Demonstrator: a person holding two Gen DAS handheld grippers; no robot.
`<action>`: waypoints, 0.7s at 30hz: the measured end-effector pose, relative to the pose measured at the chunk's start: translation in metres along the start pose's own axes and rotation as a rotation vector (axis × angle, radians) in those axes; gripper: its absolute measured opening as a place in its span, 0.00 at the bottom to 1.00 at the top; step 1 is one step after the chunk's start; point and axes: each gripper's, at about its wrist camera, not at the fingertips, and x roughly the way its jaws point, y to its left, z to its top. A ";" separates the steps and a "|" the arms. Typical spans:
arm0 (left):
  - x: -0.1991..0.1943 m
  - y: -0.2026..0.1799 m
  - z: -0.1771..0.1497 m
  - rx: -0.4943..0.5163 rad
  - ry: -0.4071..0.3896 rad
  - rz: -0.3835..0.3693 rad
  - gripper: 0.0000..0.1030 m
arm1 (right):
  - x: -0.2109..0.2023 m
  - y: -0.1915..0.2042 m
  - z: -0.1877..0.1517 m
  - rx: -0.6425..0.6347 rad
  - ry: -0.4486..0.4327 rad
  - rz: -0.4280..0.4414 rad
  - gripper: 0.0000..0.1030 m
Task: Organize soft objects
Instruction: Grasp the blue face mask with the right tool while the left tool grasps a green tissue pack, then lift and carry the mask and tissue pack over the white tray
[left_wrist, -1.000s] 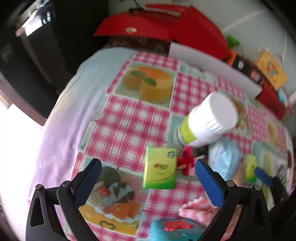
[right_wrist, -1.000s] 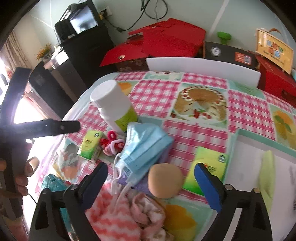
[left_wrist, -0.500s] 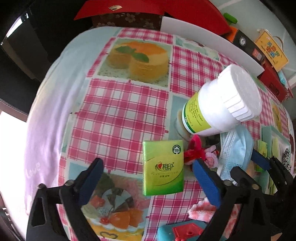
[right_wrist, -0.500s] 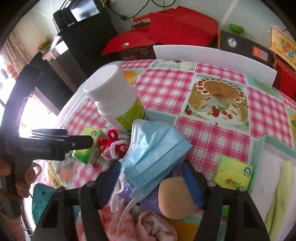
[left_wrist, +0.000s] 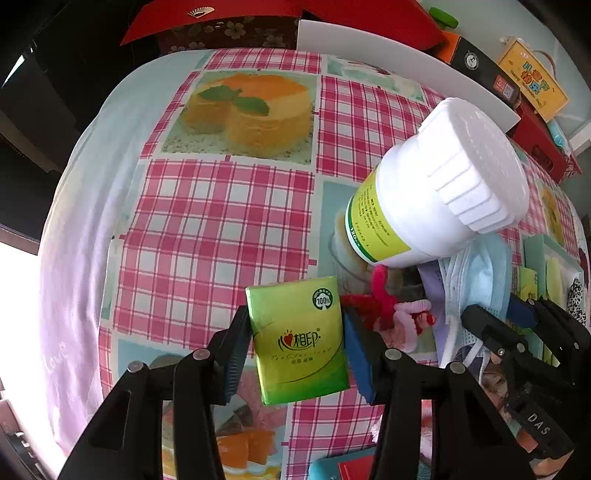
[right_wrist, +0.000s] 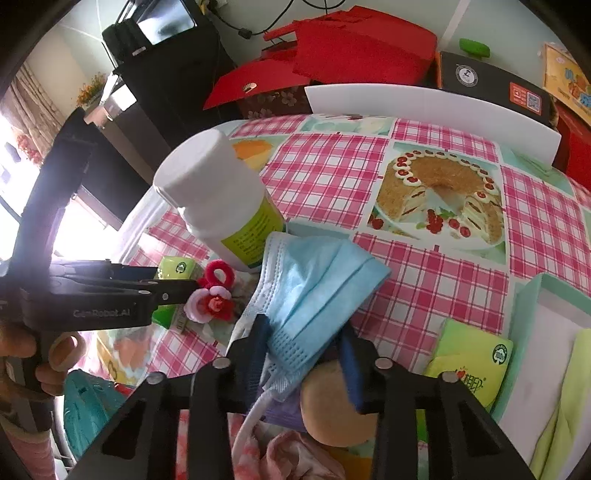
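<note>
My left gripper (left_wrist: 295, 343) is shut on a green tissue pack (left_wrist: 299, 339) lying on the checked tablecloth; both pads press its sides. My right gripper (right_wrist: 306, 354) is shut on a stack of blue face masks (right_wrist: 317, 284), which also shows in the left wrist view (left_wrist: 484, 280). A red and pink hair tie (right_wrist: 212, 301) lies between the two grippers. A tan round sponge (right_wrist: 332, 410) sits under the right gripper's right finger. A pink towel (right_wrist: 291, 458) lies at the front.
A white bottle with a green label (left_wrist: 432, 195) stands just behind the masks and hair tie. A second green tissue pack (right_wrist: 472, 365) lies beside a pale green tray (right_wrist: 528, 306) at the right. A teal box (right_wrist: 86, 402) sits front left. Red boxes (right_wrist: 343, 48) stand behind.
Both grippers have moved forward and closed: the left onto the green tissue pack, the right onto the blue face masks. Both were open one second ago.
</note>
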 end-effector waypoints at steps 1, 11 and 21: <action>0.000 0.001 -0.001 -0.004 -0.003 -0.003 0.49 | -0.001 -0.001 0.000 0.003 -0.005 0.004 0.32; -0.030 0.020 -0.023 -0.069 -0.084 -0.019 0.49 | -0.018 -0.004 -0.002 0.019 -0.041 0.034 0.18; -0.070 0.021 -0.038 -0.114 -0.189 -0.026 0.49 | -0.030 -0.006 -0.005 0.029 -0.072 0.059 0.12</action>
